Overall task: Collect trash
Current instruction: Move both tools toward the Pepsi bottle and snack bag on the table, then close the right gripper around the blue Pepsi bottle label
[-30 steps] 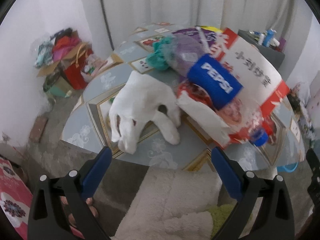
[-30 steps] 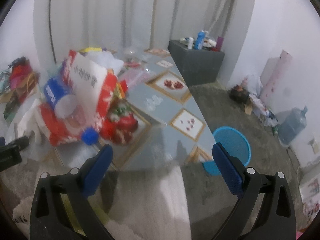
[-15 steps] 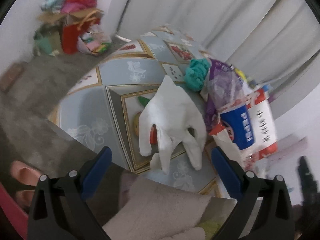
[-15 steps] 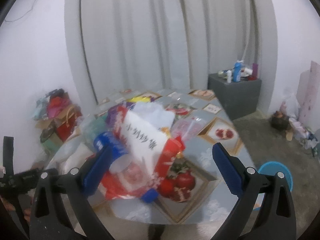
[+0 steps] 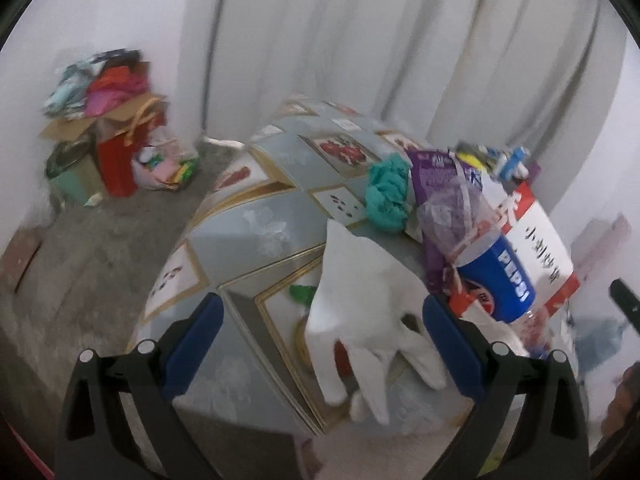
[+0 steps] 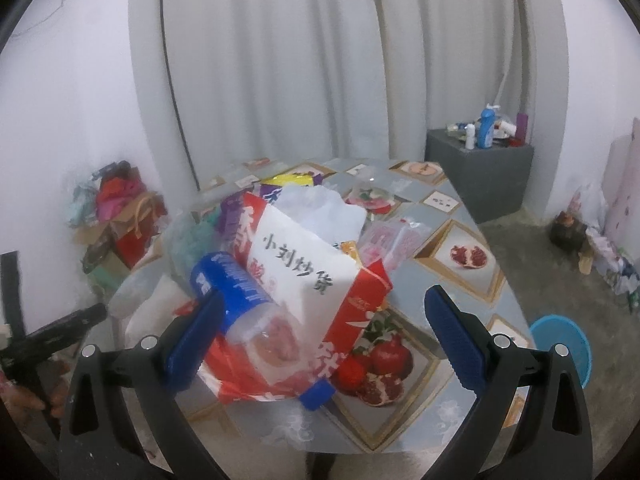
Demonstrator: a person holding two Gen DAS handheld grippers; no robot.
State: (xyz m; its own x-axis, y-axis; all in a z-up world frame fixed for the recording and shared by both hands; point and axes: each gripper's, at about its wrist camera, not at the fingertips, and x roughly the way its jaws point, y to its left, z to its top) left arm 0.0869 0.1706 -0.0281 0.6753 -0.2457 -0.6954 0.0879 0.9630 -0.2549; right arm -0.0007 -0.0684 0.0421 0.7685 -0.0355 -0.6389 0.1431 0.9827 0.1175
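Left gripper [image 5: 318, 334]: jaws spread wide, blue pads at lower left and lower right of its own view, nothing between them. It also shows at the lower left edge of the right wrist view, with a hand [image 6: 24, 394] below it. Right gripper [image 6: 318, 330]: jaws likewise spread wide, black arms rising from the bottom corners of the frame, gripping nothing.

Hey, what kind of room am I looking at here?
Probably a lived-in home room: a table with a fruit-print cover piled with trash, white curtains behind, and a blue bin on the bare floor.
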